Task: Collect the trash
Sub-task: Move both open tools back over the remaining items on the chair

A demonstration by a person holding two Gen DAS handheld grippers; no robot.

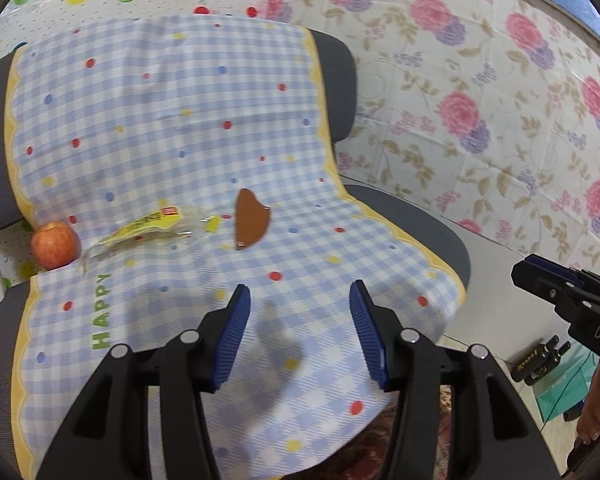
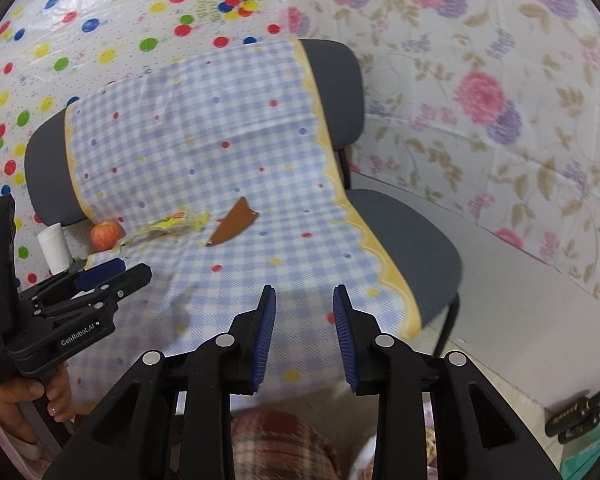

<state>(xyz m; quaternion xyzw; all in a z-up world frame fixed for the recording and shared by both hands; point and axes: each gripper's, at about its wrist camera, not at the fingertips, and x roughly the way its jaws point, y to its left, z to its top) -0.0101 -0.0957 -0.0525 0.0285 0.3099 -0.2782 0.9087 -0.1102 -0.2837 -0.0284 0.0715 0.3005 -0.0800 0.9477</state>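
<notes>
Above the checked cloth (image 1: 172, 120), each hand-held gripper, left (image 1: 296, 320) and right (image 2: 305, 326), gapes partly, holding nothing.

I see open cloth (image 1: 172, 120) ahead of both grippers. At the seat's back, the brown scrap (image 1: 251, 220), the wrapper (image 1: 148, 230) and the apple (image 1: 55, 245) lie in a row; the chair back (image 2: 340, 92) closes off the far side.
</notes>
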